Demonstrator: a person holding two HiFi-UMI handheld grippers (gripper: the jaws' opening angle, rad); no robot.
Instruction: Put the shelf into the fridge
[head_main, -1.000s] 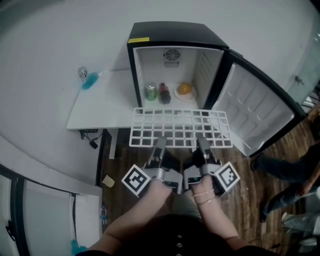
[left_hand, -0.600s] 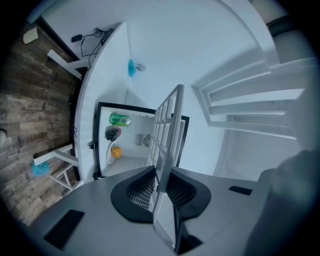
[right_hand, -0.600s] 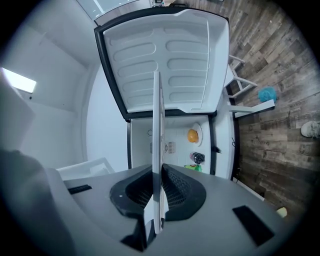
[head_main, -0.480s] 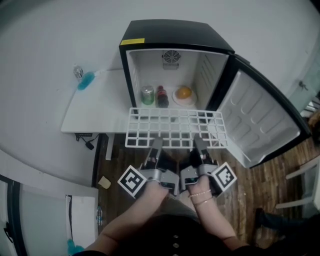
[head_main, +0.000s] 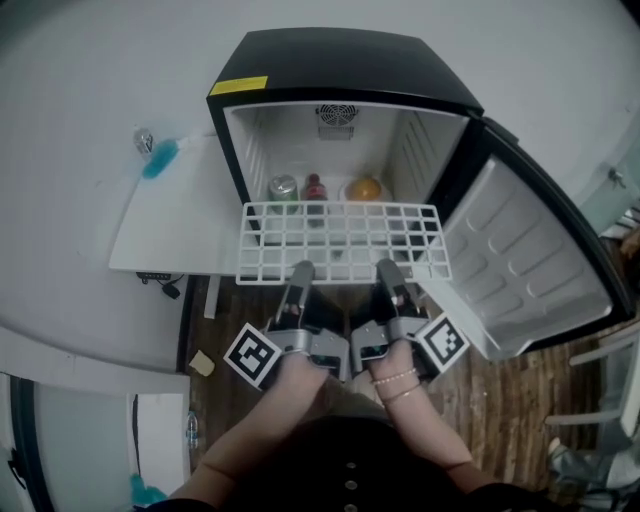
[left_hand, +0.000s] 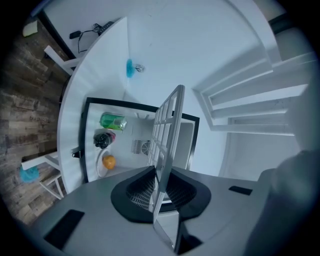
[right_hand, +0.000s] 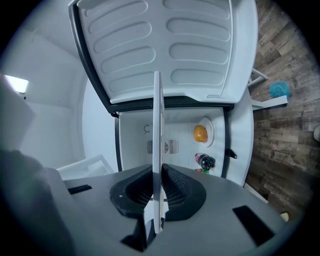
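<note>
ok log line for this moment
left gripper: shut on wire shelf | right gripper: shut on wire shelf | wire shelf: at fridge mouth | door: open

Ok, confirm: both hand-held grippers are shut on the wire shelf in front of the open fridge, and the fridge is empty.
The fridge is not empty: the head view shows a green can, a dark bottle and an orange inside. The rest holds: the left hand-held gripper and the right hand-held gripper are both shut on the shelf.
</note>
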